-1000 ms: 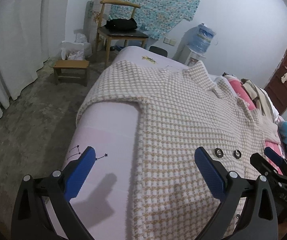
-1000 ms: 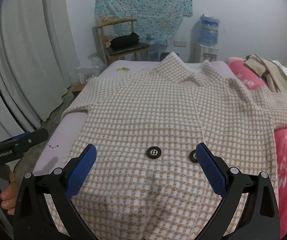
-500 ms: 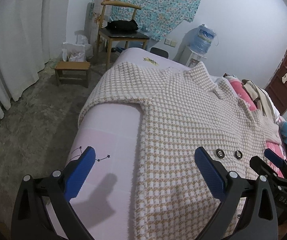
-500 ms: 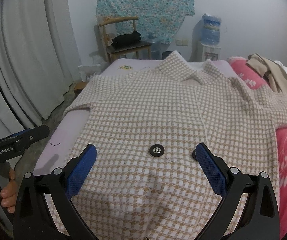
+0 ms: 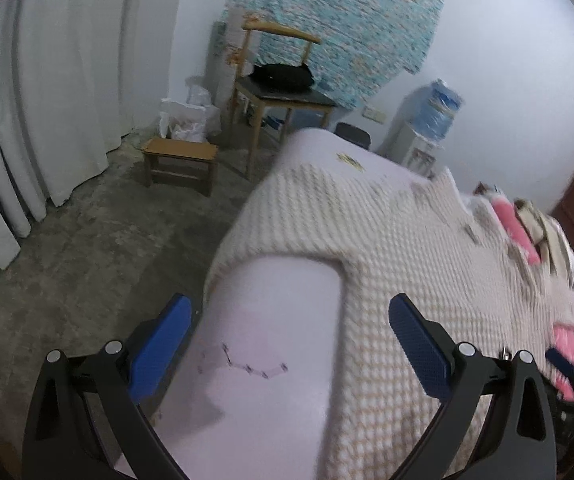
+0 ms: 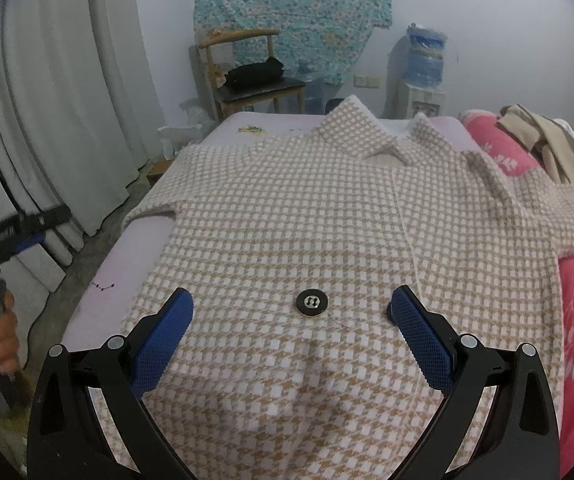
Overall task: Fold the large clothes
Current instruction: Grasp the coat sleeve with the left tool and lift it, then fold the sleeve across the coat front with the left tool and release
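Item: checked jacket, beige and white, spread flat and face up on the bed; collar at the far end from your tongs, hem nearest them.

Your right gripper: fingers spread wide, nothing between them, hovering over the jacket's lower front. One black button lies between the blue pads; a second sits half hidden behind the right-hand pad.

Your left gripper: fingers spread wide, empty, over the bare lilac sheet; the jacket's side edge runs under its right-hand pad, and the near sleeve crosses ahead of the tips.

Beyond both tongs: wooden chair, water dispenser.
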The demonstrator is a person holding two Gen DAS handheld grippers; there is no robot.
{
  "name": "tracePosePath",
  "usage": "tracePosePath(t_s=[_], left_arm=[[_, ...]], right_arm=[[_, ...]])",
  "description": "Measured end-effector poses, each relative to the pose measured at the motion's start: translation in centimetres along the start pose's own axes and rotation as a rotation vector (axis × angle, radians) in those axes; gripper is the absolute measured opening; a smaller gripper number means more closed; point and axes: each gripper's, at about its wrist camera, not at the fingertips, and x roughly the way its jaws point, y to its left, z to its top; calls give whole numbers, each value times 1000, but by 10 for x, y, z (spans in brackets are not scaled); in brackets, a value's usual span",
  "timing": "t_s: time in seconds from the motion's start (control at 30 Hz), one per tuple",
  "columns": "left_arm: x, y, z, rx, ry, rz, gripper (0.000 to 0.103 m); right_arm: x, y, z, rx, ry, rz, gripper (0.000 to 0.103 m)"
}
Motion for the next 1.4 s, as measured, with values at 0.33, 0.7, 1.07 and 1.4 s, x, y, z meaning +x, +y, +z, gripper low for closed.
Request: tracePosePath(t_s=[0.33, 0.7, 1.07, 1.4], left_arm=[[87, 107, 10, -551, 231, -258, 94], [200, 182, -27, -1052, 481, -474, 94], [268, 220, -46, -1350, 521, -578, 93], [251, 233, -13, -1229, 421, -417, 15]], right_arm=[[17, 1, 0, 0, 30, 6, 95], [32, 7, 1, -18, 67, -4, 95], [47, 9, 1, -25, 103, -34, 95], [50, 8, 3, -25, 108, -54, 95]])
